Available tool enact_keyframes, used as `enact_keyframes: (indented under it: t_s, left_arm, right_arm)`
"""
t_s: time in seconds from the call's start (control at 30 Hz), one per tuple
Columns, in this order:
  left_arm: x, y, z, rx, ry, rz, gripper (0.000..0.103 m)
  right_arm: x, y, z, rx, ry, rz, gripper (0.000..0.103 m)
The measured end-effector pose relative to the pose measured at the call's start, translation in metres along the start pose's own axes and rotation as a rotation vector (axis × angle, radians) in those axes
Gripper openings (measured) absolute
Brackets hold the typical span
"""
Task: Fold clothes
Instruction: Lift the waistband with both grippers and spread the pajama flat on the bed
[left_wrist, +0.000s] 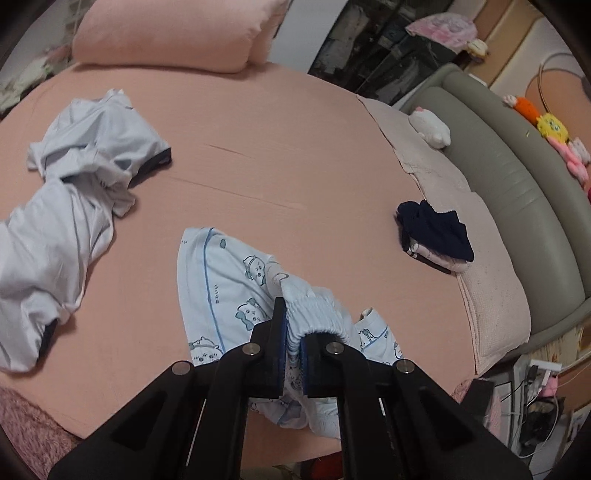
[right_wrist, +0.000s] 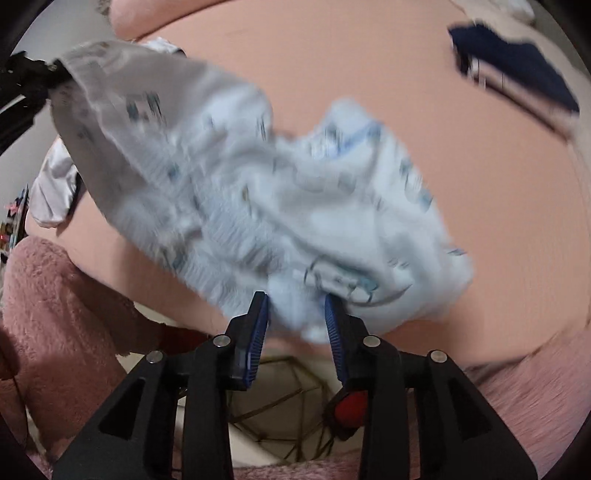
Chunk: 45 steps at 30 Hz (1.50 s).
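Nearest the left wrist camera, the left gripper (left_wrist: 293, 325) is clenched on the gathered elastic waistband of the printed pyjama trousers (left_wrist: 225, 288). The blue pads press the bunched band from both sides, and the rest of the garment trails down onto the pink bedsheet (left_wrist: 277, 129).

Right wrist view: the right gripper (right_wrist: 297, 306) has its jaws released, standing apart. The blurred trousers (right_wrist: 280, 206) hang just ahead of the fingertips, and the pads do not press on the cloth. At the upper left of this view the left gripper (right_wrist: 26, 79) holds the raised end of the garment.

Further out on the sheet:
- A crumpled pale blue garment (left_wrist: 70, 177) lies to the left, well apart from the trousers.
- A small dark navy item (left_wrist: 434, 230) rests on a folded pink piece at the right, near the grey padded bed frame (left_wrist: 491, 155).

At the far end lies a pink pillow (left_wrist: 173, 33).
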<state>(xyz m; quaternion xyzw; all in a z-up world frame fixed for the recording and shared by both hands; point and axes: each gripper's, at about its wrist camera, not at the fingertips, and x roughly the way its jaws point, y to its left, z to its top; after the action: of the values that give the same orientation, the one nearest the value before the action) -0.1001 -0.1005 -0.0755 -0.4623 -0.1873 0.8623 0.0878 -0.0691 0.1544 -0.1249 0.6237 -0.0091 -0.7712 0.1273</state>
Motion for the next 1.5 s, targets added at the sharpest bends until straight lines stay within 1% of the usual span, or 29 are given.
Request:
enact_keyframes:
  t_s: [0.1, 0.13, 0.23, 0.3, 0.33, 0.4, 0.43, 0.53, 0.57, 0.63, 0.67, 0.7, 0.77, 0.8, 0.83, 0.9, 1.0, 1.03, 1.1, 1.13, 1.17, 1.2, 1.23, 1.27, 1.33, 1.37, 1.4, 1.47, 1.5]
  left_arm:
    - [-0.001, 0.008, -0.007, -0.018, -0.007, 0.008, 0.006]
    - [0.0, 0.011, -0.01, -0.022, -0.01, 0.017, 0.006]
    - [0.001, 0.025, -0.015, -0.033, -0.01, 0.061, 0.006]
    - [0.002, 0.037, -0.02, -0.055, 0.002, 0.059, 0.006]
    - [0.003, 0.042, -0.023, -0.068, 0.012, 0.051, 0.007]
    - [0.01, 0.047, -0.031, -0.06, 0.029, 0.076, 0.008]
    - [0.015, 0.049, -0.034, -0.047, 0.041, 0.087, 0.008]
    - [0.038, 0.051, -0.047, -0.001, 0.105, 0.12, 0.009]
    - [0.047, 0.051, -0.05, 0.017, 0.127, 0.132, 0.007]
    - [0.061, 0.048, -0.046, 0.033, 0.151, 0.107, 0.004]
    - [0.06, 0.042, -0.031, 0.037, 0.138, 0.087, 0.004]
    - [0.059, 0.036, -0.016, 0.04, 0.125, 0.067, 0.004]
    - [0.038, 0.004, 0.039, 0.099, 0.049, 0.039, 0.004]
    - [0.02, -0.017, 0.069, 0.139, -0.001, 0.028, 0.004]
    - [0.0, -0.035, 0.092, 0.172, -0.051, 0.019, 0.004]
    - [-0.059, -0.078, 0.147, 0.259, -0.206, -0.011, 0.004]
    - [-0.152, -0.125, 0.209, 0.339, -0.408, -0.074, 0.004]
    - [-0.176, -0.134, 0.221, 0.354, -0.448, -0.084, 0.004]
    - [-0.21, -0.145, 0.233, 0.378, -0.511, -0.061, 0.005]
    - [-0.222, -0.147, 0.231, 0.393, -0.538, -0.037, 0.005]
    - [-0.229, -0.145, 0.225, 0.4, -0.557, -0.021, 0.005]
    - [-0.217, -0.136, 0.211, 0.399, -0.529, -0.022, 0.005]
    - [-0.206, -0.127, 0.197, 0.397, -0.499, -0.022, 0.005]
    - [-0.194, -0.118, 0.183, 0.395, -0.47, -0.023, 0.005]
    - [-0.17, -0.1, 0.156, 0.392, -0.412, -0.024, 0.005]
    - [-0.14, -0.085, 0.135, 0.383, -0.346, -0.013, 0.005]
    - [-0.11, -0.07, 0.114, 0.373, -0.28, -0.001, 0.005]
    - [-0.053, -0.042, 0.079, 0.325, -0.135, 0.01, 0.005]
    - [-0.022, -0.026, 0.06, 0.296, -0.059, 0.029, 0.005]
  right_arm:
    - [0.012, 0.011, -0.003, -0.035, -0.009, -0.056, 0.039]
    - [0.012, 0.018, -0.004, -0.073, -0.015, -0.087, 0.04]
    - [0.011, 0.034, -0.007, -0.201, -0.047, -0.219, 0.049]
    - [0.006, 0.03, -0.009, -0.189, -0.081, -0.31, 0.05]
    - [0.003, 0.023, -0.01, -0.156, -0.092, -0.32, 0.05]
    - [-0.002, 0.01, -0.01, -0.089, -0.096, -0.277, 0.046]
    - [-0.004, 0.004, -0.01, -0.064, -0.1, -0.258, 0.039]
    - [-0.019, 0.004, -0.009, -0.065, -0.14, -0.262, 0.012]
    - [-0.024, 0.004, -0.008, -0.07, -0.153, -0.26, 0.01]
    - [-0.026, 0.0, -0.006, -0.064, -0.156, -0.217, 0.009]
    - [-0.028, -0.003, -0.002, -0.057, -0.156, -0.193, 0.009]
    - [-0.036, -0.006, 0.01, -0.055, -0.172, -0.191, 0.009]
    - [-0.065, -0.011, 0.046, -0.052, -0.238, -0.226, 0.008]
    - [-0.087, -0.012, 0.067, -0.051, -0.289, -0.249, 0.008]
    - [-0.12, -0.01, 0.085, -0.05, -0.36, -0.256, 0.008]
    - [-0.186, -0.006, 0.121, -0.047, -0.503, -0.27, 0.008]
    - [-0.287, 0.002, 0.172, -0.046, -0.723, -0.295, 0.008]
    - [-0.323, 0.012, 0.18, -0.052, -0.809, -0.317, 0.008]
    - [-0.378, 0.027, 0.18, -0.057, -0.943, -0.316, 0.008]
    - [-0.401, 0.034, 0.178, -0.058, -0.996, -0.304, 0.008]
    - [-0.414, 0.038, 0.172, -0.056, -1.023, -0.282, 0.009]
    - [-0.423, 0.041, 0.166, -0.052, -1.041, -0.257, 0.009]
    - [-0.421, 0.041, 0.158, -0.045, -1.037, -0.229, 0.009]
    - [-0.412, 0.04, 0.149, -0.042, -1.019, -0.213, 0.009]
    - [-0.371, 0.038, 0.129, -0.038, -0.958, -0.208, 0.009]
    - [-0.346, 0.036, 0.117, -0.035, -0.919, -0.206, 0.009]
    - [-0.308, 0.03, 0.104, -0.027, -0.862, -0.208, 0.009]
    - [-0.235, 0.001, 0.088, -0.007, -0.763, -0.209, 0.009]
    - [-0.198, -0.005, 0.076, 0.015, -0.681, -0.211, 0.009]
